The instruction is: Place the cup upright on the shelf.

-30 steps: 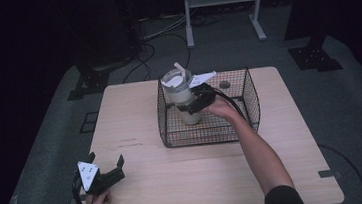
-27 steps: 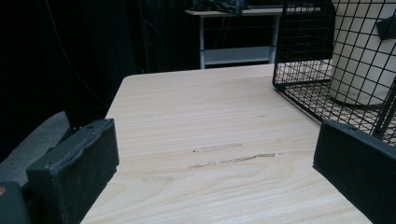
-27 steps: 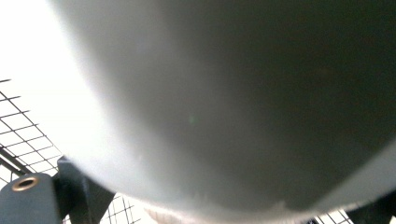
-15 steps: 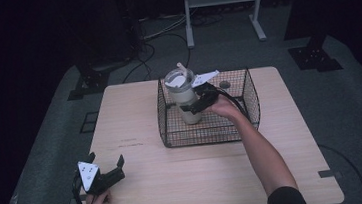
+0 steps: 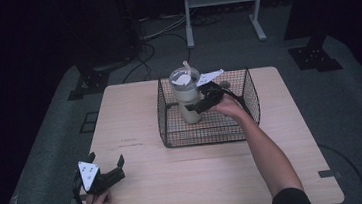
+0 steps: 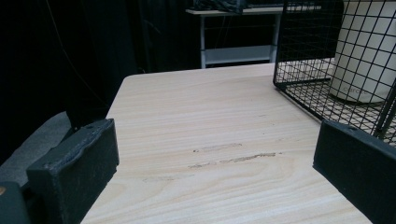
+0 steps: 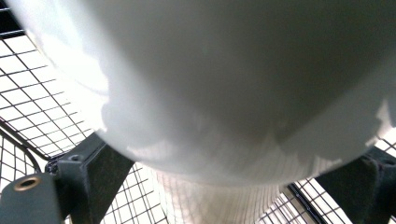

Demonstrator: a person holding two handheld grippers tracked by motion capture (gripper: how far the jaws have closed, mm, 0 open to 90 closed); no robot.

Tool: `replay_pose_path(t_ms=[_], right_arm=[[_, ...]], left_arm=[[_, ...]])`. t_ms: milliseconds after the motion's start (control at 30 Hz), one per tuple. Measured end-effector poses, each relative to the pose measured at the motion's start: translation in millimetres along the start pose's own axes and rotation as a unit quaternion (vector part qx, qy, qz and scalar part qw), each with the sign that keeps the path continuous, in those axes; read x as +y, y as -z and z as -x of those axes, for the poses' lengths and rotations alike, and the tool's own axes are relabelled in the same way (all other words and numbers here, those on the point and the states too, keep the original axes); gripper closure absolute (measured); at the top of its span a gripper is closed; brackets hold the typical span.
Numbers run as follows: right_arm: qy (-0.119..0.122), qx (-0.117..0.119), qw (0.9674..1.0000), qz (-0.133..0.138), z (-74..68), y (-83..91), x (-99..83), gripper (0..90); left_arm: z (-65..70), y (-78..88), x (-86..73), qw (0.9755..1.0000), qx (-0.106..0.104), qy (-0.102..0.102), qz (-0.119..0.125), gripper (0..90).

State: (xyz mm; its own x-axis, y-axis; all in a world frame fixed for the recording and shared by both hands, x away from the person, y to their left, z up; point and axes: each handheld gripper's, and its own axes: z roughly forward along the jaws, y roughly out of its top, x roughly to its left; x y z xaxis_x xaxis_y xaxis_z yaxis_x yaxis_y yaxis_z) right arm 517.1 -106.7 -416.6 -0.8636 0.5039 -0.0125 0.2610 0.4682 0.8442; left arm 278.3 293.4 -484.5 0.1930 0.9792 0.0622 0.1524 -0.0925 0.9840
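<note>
A cream tumbler (image 5: 187, 99) with a clear lid and a straw stands upright inside a black wire basket (image 5: 172, 133) at the table's back middle. My right gripper (image 5: 200, 103) reaches over the basket's right side and is shut on the tumbler's body, one jaw on each side. In the right gripper view the tumbler (image 7: 233, 84) bulges between the two black jaws, with basket mesh (image 7: 28, 93) behind. My left gripper (image 5: 105, 158) rests open near the table's front left corner, nothing between its jaws. Its own view shows the basket (image 6: 303, 88) and tumbler (image 6: 369, 51) ahead to the right.
The light wooden table (image 5: 135, 116) carries a faint scuff mark (image 6: 229, 158) ahead of the left gripper. A small round object (image 5: 224, 84) lies at the basket's back right. Beyond the table stand a metal rack (image 5: 222, 7), cables and dark stand feet on the floor.
The right gripper and the tumbler have shifted slightly rightward inside the basket. The left gripper has stayed where it was.
</note>
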Motion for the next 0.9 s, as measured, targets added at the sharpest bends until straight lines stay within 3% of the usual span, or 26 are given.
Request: replay_pose_path(t_ms=[900], right_arm=[[-0.012,-0.017,0.9994,-0.026,-4.3,19.7,-6.6,9.1]], left_arm=[[0.5,0.3,-0.1,1.0000,-0.004,-0.004,0.001,0.0]])
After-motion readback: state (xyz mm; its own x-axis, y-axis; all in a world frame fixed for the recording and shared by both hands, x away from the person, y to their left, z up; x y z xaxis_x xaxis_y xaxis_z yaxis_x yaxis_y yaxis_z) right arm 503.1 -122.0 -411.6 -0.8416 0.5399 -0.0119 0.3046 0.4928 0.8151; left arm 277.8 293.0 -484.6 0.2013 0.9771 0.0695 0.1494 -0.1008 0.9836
